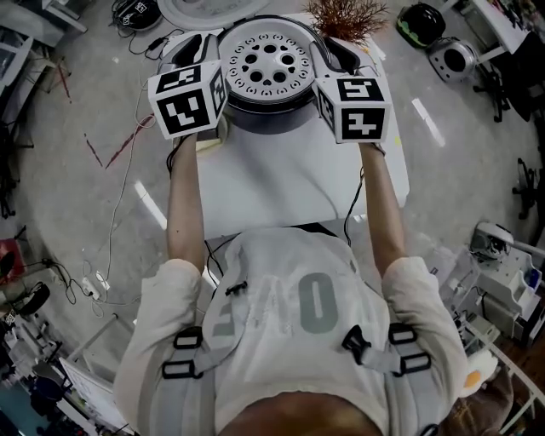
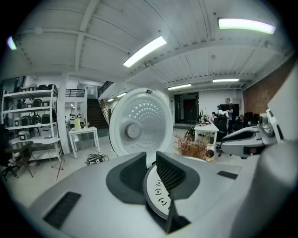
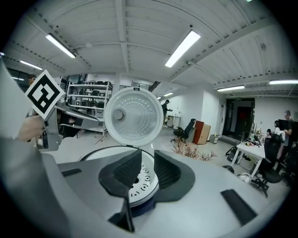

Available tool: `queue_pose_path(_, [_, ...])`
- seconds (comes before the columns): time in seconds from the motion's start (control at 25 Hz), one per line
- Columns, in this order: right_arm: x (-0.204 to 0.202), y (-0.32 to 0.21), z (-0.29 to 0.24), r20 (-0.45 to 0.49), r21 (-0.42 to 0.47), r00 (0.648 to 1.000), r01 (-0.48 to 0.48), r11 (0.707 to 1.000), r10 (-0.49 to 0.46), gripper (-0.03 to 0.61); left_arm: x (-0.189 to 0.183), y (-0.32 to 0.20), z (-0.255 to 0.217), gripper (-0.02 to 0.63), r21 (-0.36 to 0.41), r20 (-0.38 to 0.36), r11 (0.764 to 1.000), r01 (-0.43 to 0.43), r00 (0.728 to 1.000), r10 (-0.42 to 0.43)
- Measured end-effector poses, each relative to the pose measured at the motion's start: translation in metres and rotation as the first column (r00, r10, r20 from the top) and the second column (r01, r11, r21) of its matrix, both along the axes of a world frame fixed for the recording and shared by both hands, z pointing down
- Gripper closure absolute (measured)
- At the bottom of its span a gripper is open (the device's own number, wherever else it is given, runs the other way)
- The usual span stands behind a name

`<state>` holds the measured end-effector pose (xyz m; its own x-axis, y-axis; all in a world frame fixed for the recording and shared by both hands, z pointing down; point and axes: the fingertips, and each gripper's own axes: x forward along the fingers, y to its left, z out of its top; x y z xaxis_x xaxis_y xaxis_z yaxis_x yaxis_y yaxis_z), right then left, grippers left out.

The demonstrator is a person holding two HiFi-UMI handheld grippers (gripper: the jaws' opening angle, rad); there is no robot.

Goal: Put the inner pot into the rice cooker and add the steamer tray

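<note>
The white steamer tray (image 1: pixel 266 61), round and full of holes, hangs level just above the dark rice cooker body (image 1: pixel 268 115). The cooker's white lid (image 2: pixel 139 128) stands open behind it. My left gripper (image 1: pixel 209 64) is at the tray's left edge and is shut on the rim (image 2: pixel 158 195). At the opposite edge my right gripper (image 1: pixel 332 64) has the rim (image 3: pixel 139 186) between its pads. A dark blue band (image 3: pixel 139 207) shows under the tray; I cannot tell if it is the inner pot.
The cooker stands at the far end of a white table (image 1: pixel 289 187). A dried plant (image 1: pixel 345 17) sits behind it to the right. Cables (image 1: pixel 128 170) trail over the floor at left. Other appliances (image 1: pixel 451 55) lie on the floor at right.
</note>
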<state>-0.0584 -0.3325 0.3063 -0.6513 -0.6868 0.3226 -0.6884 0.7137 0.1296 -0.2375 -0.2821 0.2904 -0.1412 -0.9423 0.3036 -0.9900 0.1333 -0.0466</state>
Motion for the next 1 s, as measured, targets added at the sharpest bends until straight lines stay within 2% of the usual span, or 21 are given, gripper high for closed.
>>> queue_pose_path(0.16, [0.002, 0.015, -0.025, 0.061, 0.039, 0.998, 0.023, 0.999, -0.025, 0.488, 0.016, 0.016, -0.037, 0.554, 0.107, 0.01, 0.994, -0.023, 1.0, 0.022])
queue_pose_path(0.32, [-0.004, 0.029, -0.051, 0.15, 0.071, 0.987, 0.047, 0.996, -0.057, 0.493, 0.031, 0.036, -0.067, 0.554, 0.204, 0.021, 0.977, -0.061, 0.998, 0.058])
queue_pose_path(0.44, [-0.006, 0.037, -0.067, 0.224, 0.095, 0.972, 0.052, 0.994, -0.072, 0.556, 0.039, 0.052, -0.08, 0.554, 0.28, 0.007, 0.958, -0.067, 0.998, 0.067])
queue_pose_path(0.56, [-0.003, 0.05, -0.074, 0.27, 0.125, 0.959, 0.049, 0.991, -0.082, 0.569, 0.05, 0.069, -0.082, 0.569, 0.33, 0.03, 0.942, -0.056, 0.998, 0.049])
queue_pose_path(0.64, [-0.002, 0.059, -0.071, 0.28, 0.134, 0.956, 0.047, 0.99, -0.083, 0.569, 0.056, 0.081, -0.076, 0.586, 0.344, 0.048, 0.938, -0.041, 0.999, 0.026])
queue_pose_path(0.76, [-0.003, 0.073, -0.06, 0.29, 0.118, 0.953, 0.058, 0.991, -0.09, 0.569, 0.06, 0.093, -0.061, 0.594, 0.347, 0.032, 0.938, -0.017, 0.999, 0.006])
queue_pose_path(1.0, [0.0, 0.094, -0.022, 0.278, 0.047, 0.957, 0.073, 0.996, -0.083, 0.569, 0.061, 0.108, -0.023, 0.594, 0.297, 0.037, 0.955, 0.012, 0.999, -0.024])
